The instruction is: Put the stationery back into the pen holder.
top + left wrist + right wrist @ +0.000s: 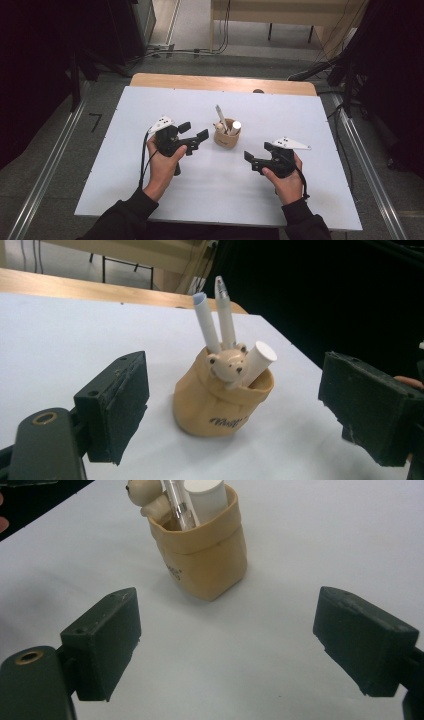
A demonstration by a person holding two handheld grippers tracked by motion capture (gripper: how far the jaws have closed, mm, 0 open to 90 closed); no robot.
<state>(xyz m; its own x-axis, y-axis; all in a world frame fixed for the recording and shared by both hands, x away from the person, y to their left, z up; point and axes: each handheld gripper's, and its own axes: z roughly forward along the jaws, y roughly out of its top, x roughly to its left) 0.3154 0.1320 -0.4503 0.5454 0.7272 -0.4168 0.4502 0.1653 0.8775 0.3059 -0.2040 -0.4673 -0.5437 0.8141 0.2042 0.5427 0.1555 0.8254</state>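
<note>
Seen from above: tan pen holder (227,134) standing upright near the middle of a white table (150,195), shaped like a soft sack with a small bear figure (219,127) on its rim. Inside, leaning: a slim pen (220,116) and two thicker white markers, one of them (235,126) at the 3 o'clock side.

Left gripper (192,135) at 9 o'clock of the holder, just beside it, released, jaws spread wide with nothing between them. Right gripper (254,162) at 4 o'clock of the holder, near but apart, likewise released and empty.

From the left gripper view: holder (220,400) framed between the two black jaws, untouched, bear (227,365) facing the camera. From the right gripper view: holder (205,555) at 12 o'clock, well ahead of the spread jaws.
</note>
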